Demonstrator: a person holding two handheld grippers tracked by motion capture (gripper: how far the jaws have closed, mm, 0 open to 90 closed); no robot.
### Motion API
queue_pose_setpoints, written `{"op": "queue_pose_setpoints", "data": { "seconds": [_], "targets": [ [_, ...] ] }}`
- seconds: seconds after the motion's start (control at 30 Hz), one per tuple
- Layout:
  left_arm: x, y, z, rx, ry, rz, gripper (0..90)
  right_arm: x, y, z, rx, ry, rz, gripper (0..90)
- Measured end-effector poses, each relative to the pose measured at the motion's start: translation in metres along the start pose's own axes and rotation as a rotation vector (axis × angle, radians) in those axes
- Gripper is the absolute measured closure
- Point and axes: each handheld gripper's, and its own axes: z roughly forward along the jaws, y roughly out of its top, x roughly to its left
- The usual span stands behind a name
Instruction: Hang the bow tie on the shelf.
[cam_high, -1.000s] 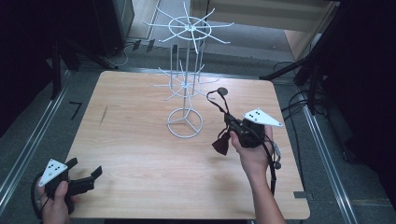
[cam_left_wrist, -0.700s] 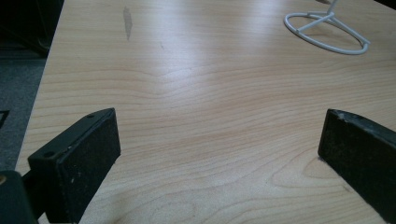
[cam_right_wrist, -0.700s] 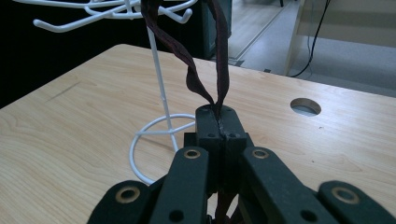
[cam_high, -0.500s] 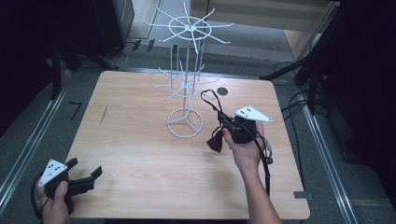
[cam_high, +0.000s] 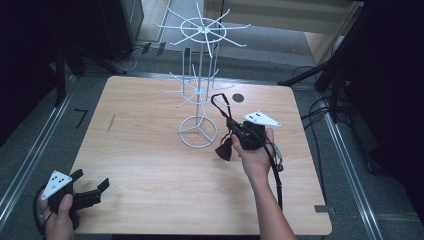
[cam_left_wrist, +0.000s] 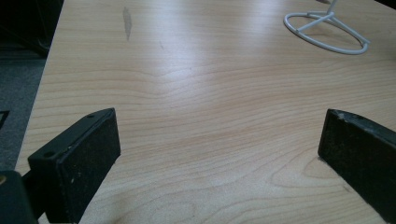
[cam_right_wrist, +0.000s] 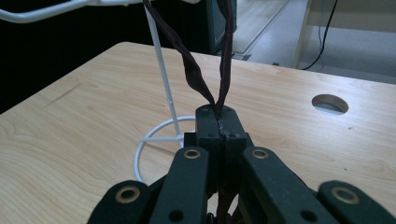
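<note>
Jaws of the right gripper (cam_right_wrist: 218, 116) are pressed tight together on a dark maroon cord (cam_right_wrist: 194, 70), whose two strands rise from the pinch as a loop; a tassel-like end of the same cord hangs below the gripper, over the table (cam_high: 140, 165). Just ahead of those jaws and above them stands the white wire rack (cam_high: 199, 95), its thin stem and ring base beside the pinch and a white arm crossing over the top of the loop in the right gripper view. Whether the loop already touches or sits over an arm I cannot tell; in the high view it seems to hang just short of the lower tier.

Judging from this, the pickup is done and the cord is lifted and carried to the rack. What seems left is to slip the loop over an arm and let go.

Far from that pinch, at the near corner of the table, the left gripper (cam_high: 75, 192) rests with its jaws spread wide and nothing between them, only bare wood.
</note>
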Motion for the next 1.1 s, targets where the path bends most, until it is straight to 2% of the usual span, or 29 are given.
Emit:
{"op": "queue_pose_setpoints", "data": {
  "seconds": [0.63, 0.9, 1.1],
  "targets": [
    [0.0, 0.0, 0.0, 0.001, -0.002, 0.001, 0.0, 0.005, -0.016, 0.039, 0.07, -0.029, -0.012, 90.0],
    [0.0, 0.0, 0.0, 0.001, -0.003, 0.0, 0.0, 0.003, -0.02, 0.048, 0.08, -0.029, -0.005, 90.0],
    [0.0, 0.0, 0.0, 0.001, -0.003, 0.0, 0.0, 0.003, -0.022, 0.051, 0.083, -0.012, -0.011, 88.9]
  ]
}}
